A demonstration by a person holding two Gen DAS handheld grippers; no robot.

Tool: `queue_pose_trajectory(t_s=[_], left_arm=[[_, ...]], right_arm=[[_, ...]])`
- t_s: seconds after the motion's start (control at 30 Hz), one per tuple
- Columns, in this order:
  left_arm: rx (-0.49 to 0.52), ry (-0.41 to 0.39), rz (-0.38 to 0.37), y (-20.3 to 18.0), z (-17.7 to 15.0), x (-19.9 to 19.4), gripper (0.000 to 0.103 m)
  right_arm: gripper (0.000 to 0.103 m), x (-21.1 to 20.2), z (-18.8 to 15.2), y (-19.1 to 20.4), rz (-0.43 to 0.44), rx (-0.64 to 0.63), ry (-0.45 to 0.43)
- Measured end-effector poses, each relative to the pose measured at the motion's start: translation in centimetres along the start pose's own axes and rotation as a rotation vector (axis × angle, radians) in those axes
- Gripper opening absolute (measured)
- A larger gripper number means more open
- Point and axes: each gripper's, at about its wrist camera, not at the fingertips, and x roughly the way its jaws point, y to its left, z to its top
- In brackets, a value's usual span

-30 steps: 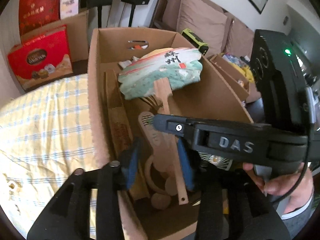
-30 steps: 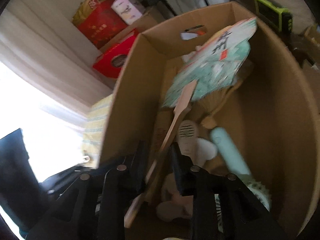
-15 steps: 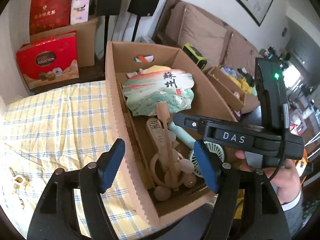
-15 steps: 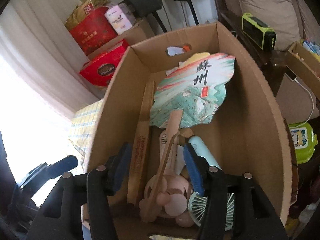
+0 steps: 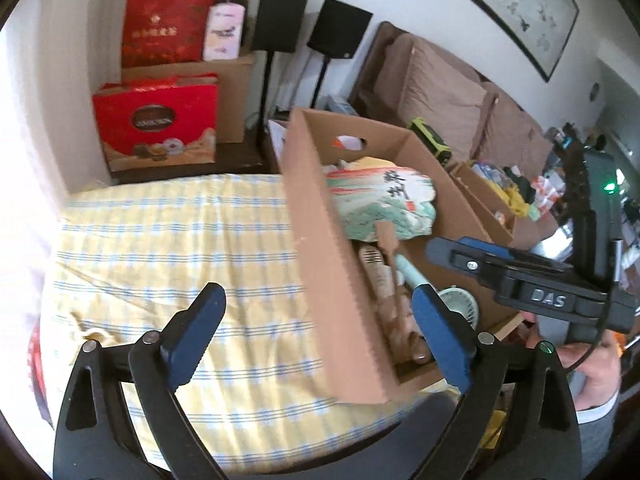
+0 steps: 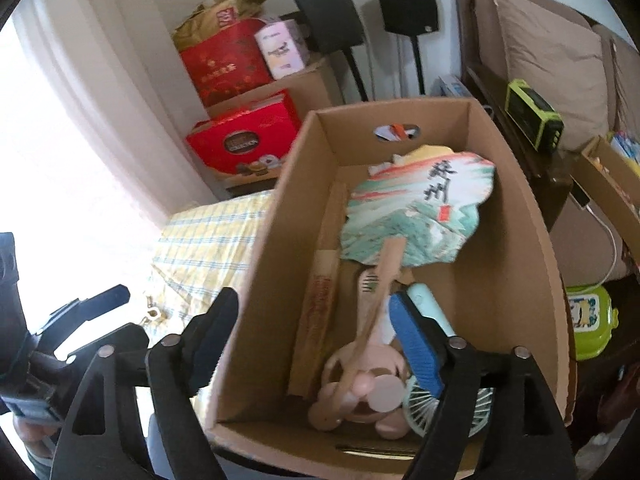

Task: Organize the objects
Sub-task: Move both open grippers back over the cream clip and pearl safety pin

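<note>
**Both grippers open above the cardboard box**

The left gripper [image 5: 316, 332] and right gripper [image 6: 316, 340] have just been opening; their blue-padded jaws stand wide with nothing pressed between them. In the brown cardboard box [image 6: 520, 240] on the yellow checked cloth [image 5: 180, 248], a pink handheld fan [image 6: 372, 392] lies at the near end. Past it, the painted paddle fan with a wooden handle [image 6: 416, 208] lies toward the far wall.

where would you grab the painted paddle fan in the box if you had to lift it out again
Take the painted fan by its flat wooden handle, coming from above with the right claw. The handle lies on top of the other things in the cardboard box, pointing toward the near end; the broad face offers no edge to pinch.
</note>
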Motion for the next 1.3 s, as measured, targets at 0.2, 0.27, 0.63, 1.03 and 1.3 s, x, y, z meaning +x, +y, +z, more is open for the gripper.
queue_pose_trajectory(t_s=[0.2,0.27,0.63,1.03,1.3], left_arm=[[-0.009,-0.024,0.056,2.2,-0.6,-1.9,0.101],[-0.020,-0.025,0.072,3.2,-0.9,-2.5,0.101],[-0.084,-0.040,0.143,7.2,-2.2,-4.7,0.103],[-0.125,-0.052,0.227,11.4,-3.9,-6.5,0.103],[-0.181,-0.038,0.236,15.1,-5.0,-6.9,0.103]], right_arm=[[0.085,0.0,-0.3,3.1,0.002,-0.065,-0.002],[0.085,0.2,-0.5,4.1,0.016,-0.084,0.001],[0.086,1.4,-1.4,9.6,0.082,-0.160,0.023],[0.086,3.5,-2.0,14.0,0.124,-0.226,0.032],[0.086,5.3,-2.3,15.9,0.141,-0.256,0.032]])
